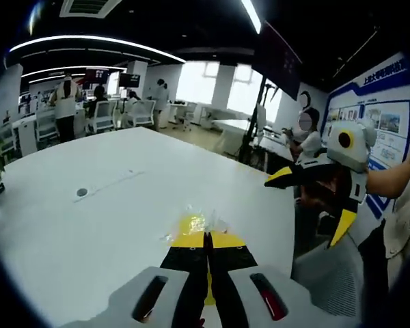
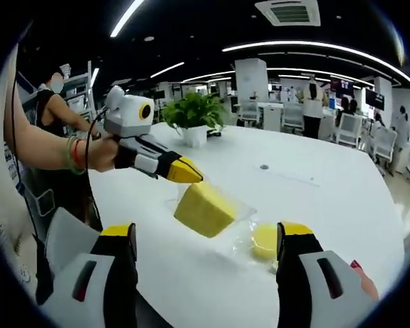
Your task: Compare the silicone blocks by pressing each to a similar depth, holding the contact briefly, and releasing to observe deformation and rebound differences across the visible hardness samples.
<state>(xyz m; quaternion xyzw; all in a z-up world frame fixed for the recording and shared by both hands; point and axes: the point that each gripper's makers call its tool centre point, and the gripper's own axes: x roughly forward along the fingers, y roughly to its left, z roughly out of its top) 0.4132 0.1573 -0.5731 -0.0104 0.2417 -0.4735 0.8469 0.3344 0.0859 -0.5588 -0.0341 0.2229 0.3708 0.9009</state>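
I see the large yellow silicone block (image 2: 205,208) on the white tabletop (image 2: 328,198), tilted in clear wrapping, a small round yellow block (image 2: 264,240) beside it. My left gripper (image 2: 184,171), jaws together, touches the large block's top edge. My right gripper (image 2: 205,239) hovers wide open, empty.

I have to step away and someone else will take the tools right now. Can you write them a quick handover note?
Left tool: shut, its tip on the top edge of the large yellow block, apparently pressing.
Right tool: open, above the white table, holding nothing.
A smaller round yellow sample lies in clear wrapping beside the block.
Done: cannot tell beyond this press.
Left: hold, release, watch the rebound, then press the round sample alike.
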